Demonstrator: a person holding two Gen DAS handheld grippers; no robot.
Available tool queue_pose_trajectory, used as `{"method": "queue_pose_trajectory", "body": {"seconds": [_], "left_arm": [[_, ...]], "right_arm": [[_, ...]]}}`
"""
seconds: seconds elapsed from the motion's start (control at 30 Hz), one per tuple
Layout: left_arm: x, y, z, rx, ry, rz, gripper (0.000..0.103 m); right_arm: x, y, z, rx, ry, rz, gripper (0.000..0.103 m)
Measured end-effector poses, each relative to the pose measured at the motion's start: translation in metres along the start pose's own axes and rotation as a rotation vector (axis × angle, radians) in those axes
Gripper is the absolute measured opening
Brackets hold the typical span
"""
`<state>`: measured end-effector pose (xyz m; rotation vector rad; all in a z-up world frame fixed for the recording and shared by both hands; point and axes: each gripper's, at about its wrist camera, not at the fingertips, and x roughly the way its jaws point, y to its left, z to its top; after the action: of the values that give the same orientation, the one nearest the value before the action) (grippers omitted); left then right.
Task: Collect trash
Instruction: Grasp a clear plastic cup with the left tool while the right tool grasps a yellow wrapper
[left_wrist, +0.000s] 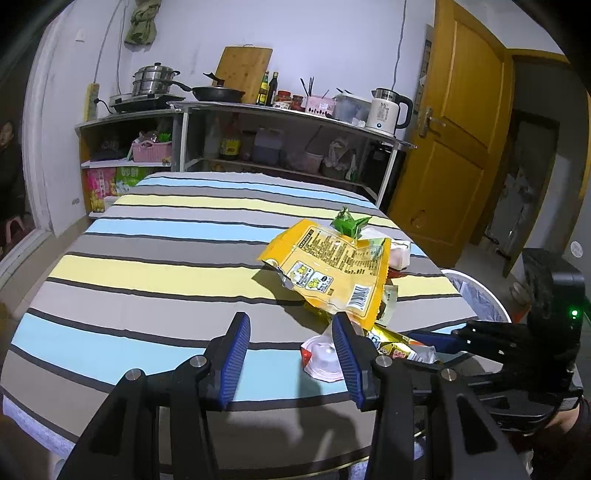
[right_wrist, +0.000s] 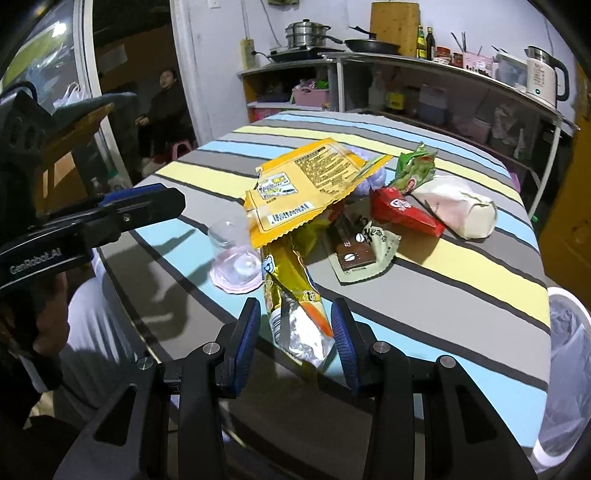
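Observation:
A heap of trash lies on the striped tablecloth (left_wrist: 147, 269): a yellow snack bag (left_wrist: 332, 266) (right_wrist: 306, 184), a green wrapper (right_wrist: 413, 170), a red wrapper (right_wrist: 402, 210), a white wad (right_wrist: 458, 210), a brown coffee wrapper (right_wrist: 354, 251) and an upturned clear plastic cup (right_wrist: 232, 251) (left_wrist: 321, 354). My right gripper (right_wrist: 295, 310) is open. A gold foil wrapper (right_wrist: 295, 314) lies between its fingers, close to the right pad and clear of the left one. My left gripper (left_wrist: 291, 325) is open over bare cloth, and the cup sits just behind its right finger.
A white bin (right_wrist: 569, 369) (left_wrist: 480, 295) with a clear liner stands off the table's right edge. Behind the table are metal shelves (left_wrist: 288, 110) with pans, bottles and a kettle (left_wrist: 388, 110). A yellow door (left_wrist: 454, 147) is at the right. A person (right_wrist: 162, 107) sits in the doorway.

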<state>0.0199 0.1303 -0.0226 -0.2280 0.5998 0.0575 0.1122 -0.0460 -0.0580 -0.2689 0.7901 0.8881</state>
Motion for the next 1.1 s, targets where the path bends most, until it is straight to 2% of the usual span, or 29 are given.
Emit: {"method": "queue_pose_trajectory", "body": {"seconds": [0.2,0.23,0.3,0.33,0.4,0.6,0.83,0.93,1.1], "left_arm": [[0.006,-0.005,-0.003,0.016,0.019,-0.022,0.046],[0.007,-0.005,-0.003,0.018,0.023,-0.027,0.046],[0.010,-0.008,-0.004,0.015,0.027,-0.032,0.046],[0.012,-0.010,-0.005,0.015,0.032,-0.037,0.046],[0.016,-0.015,-0.007,0.018,0.040,-0.046,0.046],[0.027,-0.029,-0.012,0.044,0.062,-0.067,0.046],[0.044,-0.041,-0.010,0.068,0.078,-0.037,0.045],[0.047,-0.044,-0.011,0.072,0.087,-0.036,0.031],[0.041,-0.051,-0.012,0.076,0.080,-0.047,0.029]], "right_arm": [[0.007,-0.006,-0.001,0.023,0.022,0.043,0.039],[0.007,-0.007,0.000,0.024,0.021,0.047,0.029],[0.006,-0.008,-0.001,0.027,0.016,0.048,0.026],[0.005,-0.008,-0.002,0.030,0.014,0.046,0.018],[0.003,-0.011,-0.004,0.039,0.012,0.042,0.012],[-0.006,-0.019,-0.011,0.071,0.004,0.025,0.010],[-0.020,-0.032,-0.018,0.111,-0.014,0.003,0.009],[-0.027,-0.035,-0.020,0.121,-0.026,-0.002,0.009],[-0.041,-0.043,-0.026,0.146,-0.049,-0.016,0.009]]}}
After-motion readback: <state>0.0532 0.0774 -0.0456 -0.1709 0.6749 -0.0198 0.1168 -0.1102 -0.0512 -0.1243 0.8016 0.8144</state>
